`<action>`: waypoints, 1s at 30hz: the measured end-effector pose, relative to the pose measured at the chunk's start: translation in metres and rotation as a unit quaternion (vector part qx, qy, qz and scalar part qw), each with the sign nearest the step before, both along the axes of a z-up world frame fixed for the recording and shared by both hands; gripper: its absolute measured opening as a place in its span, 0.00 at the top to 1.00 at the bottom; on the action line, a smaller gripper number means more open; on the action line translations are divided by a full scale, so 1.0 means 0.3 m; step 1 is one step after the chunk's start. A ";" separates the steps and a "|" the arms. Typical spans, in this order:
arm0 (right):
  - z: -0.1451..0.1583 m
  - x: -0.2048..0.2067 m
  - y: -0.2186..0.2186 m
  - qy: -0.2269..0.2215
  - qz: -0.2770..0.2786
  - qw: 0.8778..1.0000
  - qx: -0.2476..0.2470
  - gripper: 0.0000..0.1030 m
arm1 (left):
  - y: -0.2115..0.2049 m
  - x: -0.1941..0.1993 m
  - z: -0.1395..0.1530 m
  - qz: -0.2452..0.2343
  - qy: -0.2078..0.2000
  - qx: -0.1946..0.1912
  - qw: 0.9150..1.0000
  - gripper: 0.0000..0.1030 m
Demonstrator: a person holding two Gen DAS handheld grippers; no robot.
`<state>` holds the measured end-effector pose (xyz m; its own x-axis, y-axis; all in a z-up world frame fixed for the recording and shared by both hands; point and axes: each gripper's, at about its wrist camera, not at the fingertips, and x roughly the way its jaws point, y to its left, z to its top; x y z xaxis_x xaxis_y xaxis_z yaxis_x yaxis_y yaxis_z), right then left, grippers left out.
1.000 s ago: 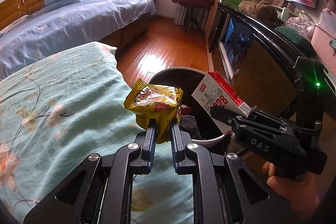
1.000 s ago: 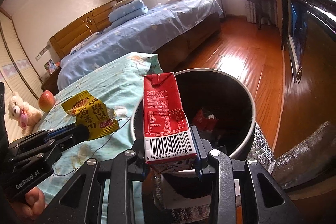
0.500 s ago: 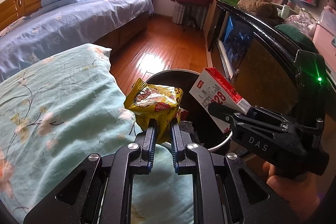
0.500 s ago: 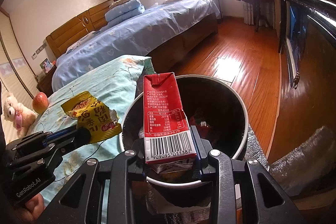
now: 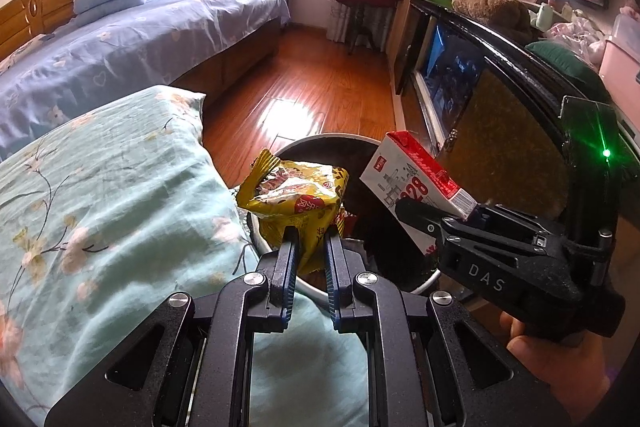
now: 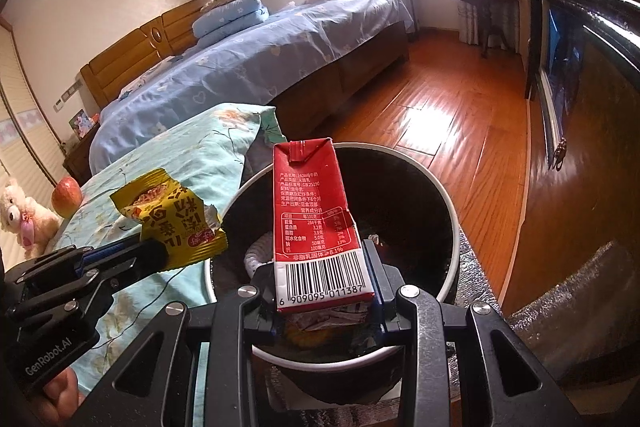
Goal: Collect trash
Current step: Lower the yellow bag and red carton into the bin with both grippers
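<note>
My left gripper (image 5: 310, 247) is shut on a crumpled yellow snack wrapper (image 5: 298, 203) and holds it over the near left rim of a round black trash bin (image 5: 316, 143). My right gripper (image 6: 325, 263) is shut on a red and white milk carton (image 6: 316, 219), upright above the bin's (image 6: 450, 203) open mouth. The wrapper (image 6: 172, 219) and left gripper (image 6: 156, 255) show at the left in the right wrist view. The carton (image 5: 416, 187) and right gripper (image 5: 436, 219) show at the right in the left wrist view. Trash lies inside the bin.
A bed with a teal floral quilt (image 5: 100, 207) lies left of the bin, with an apple (image 6: 66, 193) and a teddy bear (image 6: 24, 219) on it. A blue bed (image 5: 140, 43) is beyond. A dark cabinet (image 5: 500, 99) runs along the right. Wooden floor (image 5: 320, 83) lies ahead.
Both grippers have moved forward with their loads; the carton now hangs further over the bin's mouth and the wrapper has reached the bin's rim.
</note>
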<state>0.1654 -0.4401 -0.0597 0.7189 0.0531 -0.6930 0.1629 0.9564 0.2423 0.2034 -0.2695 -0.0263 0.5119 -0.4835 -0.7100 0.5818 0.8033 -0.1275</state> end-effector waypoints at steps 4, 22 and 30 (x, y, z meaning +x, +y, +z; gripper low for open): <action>-0.005 0.006 -0.008 0.002 0.000 1.000 0.001 0.68 | -0.010 0.002 -0.003 -0.001 0.000 0.003 1.000 0.88; -0.013 0.020 -0.031 0.007 -0.003 1.000 0.000 0.68 | -0.047 0.035 -0.010 -0.002 0.005 0.007 1.000 0.88; -0.018 0.028 -0.055 0.012 -0.007 1.000 0.004 0.68 | -0.055 0.041 -0.011 -0.004 0.006 0.008 1.000 0.88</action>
